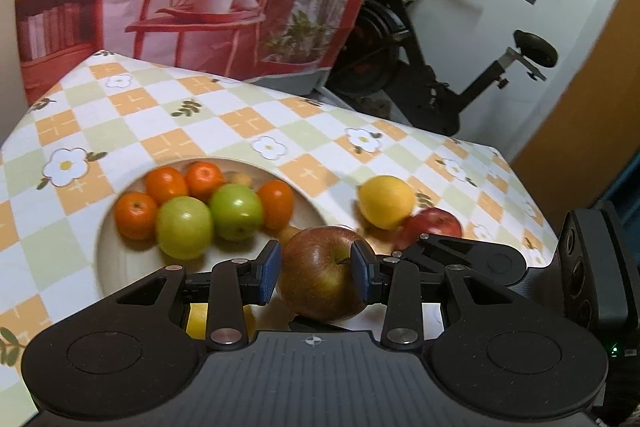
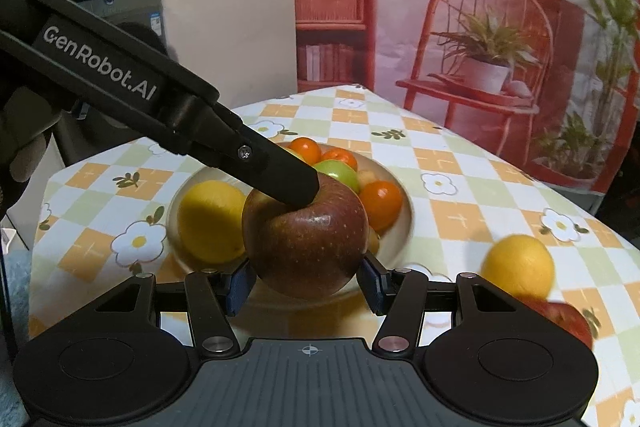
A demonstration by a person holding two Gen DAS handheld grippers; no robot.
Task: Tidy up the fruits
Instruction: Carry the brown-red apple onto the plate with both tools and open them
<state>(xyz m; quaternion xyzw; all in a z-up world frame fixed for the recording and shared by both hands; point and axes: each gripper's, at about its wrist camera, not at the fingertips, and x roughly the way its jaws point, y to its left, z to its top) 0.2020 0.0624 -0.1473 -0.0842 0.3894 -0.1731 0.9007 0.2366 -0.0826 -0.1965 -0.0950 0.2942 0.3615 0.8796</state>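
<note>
**Q:** Where's the apple (image 1: 320, 275)?

**A:** Midair over the near rim of the plate (image 1: 108, 267). My left gripper (image 1: 318, 269) has it pinched btw both pads, narrowed to its width. My right gripper (image 2: 306, 285) flanks it lower down; can't tell if it's biting. Looks like a handoff to me.

**Q:** Room to set it?

**A:** Tight. Oranges (image 1: 166, 183) and green apples (image 1: 184, 227) fill the far side, so near side's best. Lemon (image 1: 386, 201) and red apple (image 1: 434, 225) lie off-plate on the right, nearer the table (image 1: 320, 131) edge.
</note>
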